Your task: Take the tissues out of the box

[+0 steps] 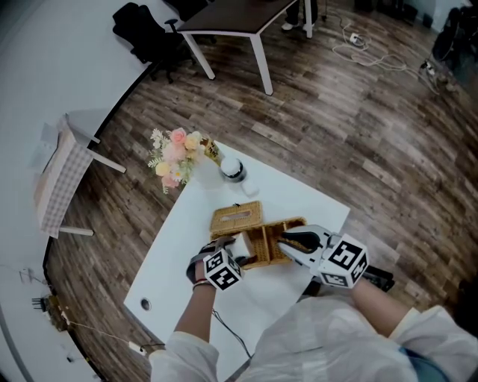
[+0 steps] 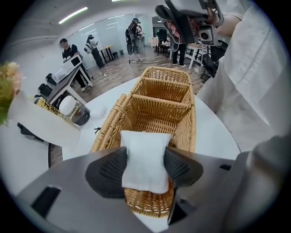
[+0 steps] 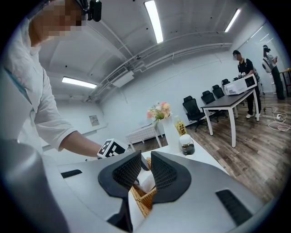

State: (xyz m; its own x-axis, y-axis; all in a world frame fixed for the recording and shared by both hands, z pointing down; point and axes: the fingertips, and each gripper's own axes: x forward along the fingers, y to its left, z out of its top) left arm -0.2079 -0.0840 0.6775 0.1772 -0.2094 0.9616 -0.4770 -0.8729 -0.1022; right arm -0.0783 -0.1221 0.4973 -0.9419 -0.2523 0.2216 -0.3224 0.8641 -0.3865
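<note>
A wicker tissue box (image 1: 270,240) stands open on the white table (image 1: 175,257), its lid (image 1: 237,217) folded back toward the far side. My left gripper (image 1: 233,250) points steeply down at the box's near end. In the left gripper view its jaws (image 2: 144,160) are shut on a white tissue pack (image 2: 146,144), pinching its middle above the woven rim (image 2: 112,119). My right gripper (image 1: 290,242) hovers at the box's right end; its pads (image 3: 163,172) stand a narrow gap apart with nothing between them, the wicker edge (image 3: 143,199) just below.
A vase of pink and yellow flowers (image 1: 178,158), a yellow bottle (image 1: 212,151) and a dark-lidded jar (image 1: 233,170) stand at the table's far corner. A cable (image 1: 226,332) trails over the near edge. A chair (image 1: 58,179) and a desk (image 1: 231,19) stand on the wood floor.
</note>
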